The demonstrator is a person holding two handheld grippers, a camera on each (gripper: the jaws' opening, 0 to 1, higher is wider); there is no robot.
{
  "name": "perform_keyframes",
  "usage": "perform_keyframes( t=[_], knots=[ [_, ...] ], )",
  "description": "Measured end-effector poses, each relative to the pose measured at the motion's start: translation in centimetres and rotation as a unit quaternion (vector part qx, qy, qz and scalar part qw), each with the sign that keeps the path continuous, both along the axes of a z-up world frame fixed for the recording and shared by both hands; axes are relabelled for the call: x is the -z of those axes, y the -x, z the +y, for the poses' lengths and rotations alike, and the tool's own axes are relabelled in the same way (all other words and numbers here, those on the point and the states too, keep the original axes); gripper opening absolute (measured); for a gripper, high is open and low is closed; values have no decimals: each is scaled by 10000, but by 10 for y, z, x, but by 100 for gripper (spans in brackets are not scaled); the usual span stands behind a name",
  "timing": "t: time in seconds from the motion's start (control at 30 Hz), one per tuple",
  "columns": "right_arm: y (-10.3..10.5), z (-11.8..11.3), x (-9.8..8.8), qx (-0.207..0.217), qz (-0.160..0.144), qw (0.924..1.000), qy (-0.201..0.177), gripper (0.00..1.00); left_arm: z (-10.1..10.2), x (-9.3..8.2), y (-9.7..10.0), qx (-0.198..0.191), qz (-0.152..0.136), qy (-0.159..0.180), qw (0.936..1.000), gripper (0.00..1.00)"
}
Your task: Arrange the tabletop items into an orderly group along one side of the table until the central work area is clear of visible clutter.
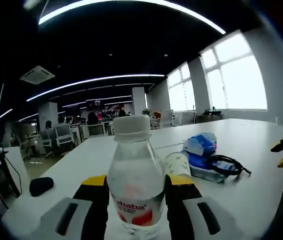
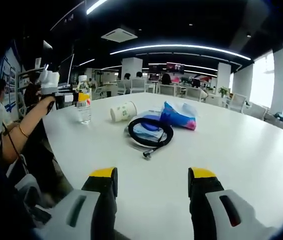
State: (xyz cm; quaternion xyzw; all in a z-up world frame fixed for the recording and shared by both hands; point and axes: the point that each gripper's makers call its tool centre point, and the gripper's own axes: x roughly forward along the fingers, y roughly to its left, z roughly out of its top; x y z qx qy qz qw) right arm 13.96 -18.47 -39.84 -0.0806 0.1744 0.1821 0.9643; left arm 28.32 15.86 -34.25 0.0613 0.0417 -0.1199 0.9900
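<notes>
water bottle (image 1: 133,185) clamped in left claw (image 1: 134,192) | right claw (image 2: 152,186) apart, empty | cup (image 2: 123,111), cable (image 2: 150,132), tissue pack (image 2: 179,116) left mid-surface (image 2: 241,150), ungrouped

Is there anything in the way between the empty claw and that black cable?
Nothing visible. In the right gripper view, the right claw is open over bare white table, and the coiled black cable lies straight ahead. The paper cup and blue packet lie beyond the cable, not before it.
</notes>
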Motion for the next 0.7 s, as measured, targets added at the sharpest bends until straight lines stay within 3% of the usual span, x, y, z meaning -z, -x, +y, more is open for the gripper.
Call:
perform_keyframes(
  t=[0.03, 0.07, 0.2, 0.37, 0.7],
  knots=[
    [0, 0, 0, 0, 0, 10000, 0, 54, 0, 0, 0, 0, 0, 0, 10000, 43],
    [0, 0, 1, -3, 3, 10000, -8, 54, 2, -1, 2, -292, -143, 33, 9995, 43],
    [-1, -1, 5, 5, 52, 10000, 5, 54, 5, -1, 5, -766, -261, 5, 9967, 43],
    [-2, -2, 2, 3, 20, 10000, -34, 54, 6, -2, 7, -1173, -402, 39, 9923, 42],
    [-2, -3, 4, 19, 42, 10000, -43, 54, 7, -2, 9, -1583, -573, 65, 9857, 42]
  ],
)
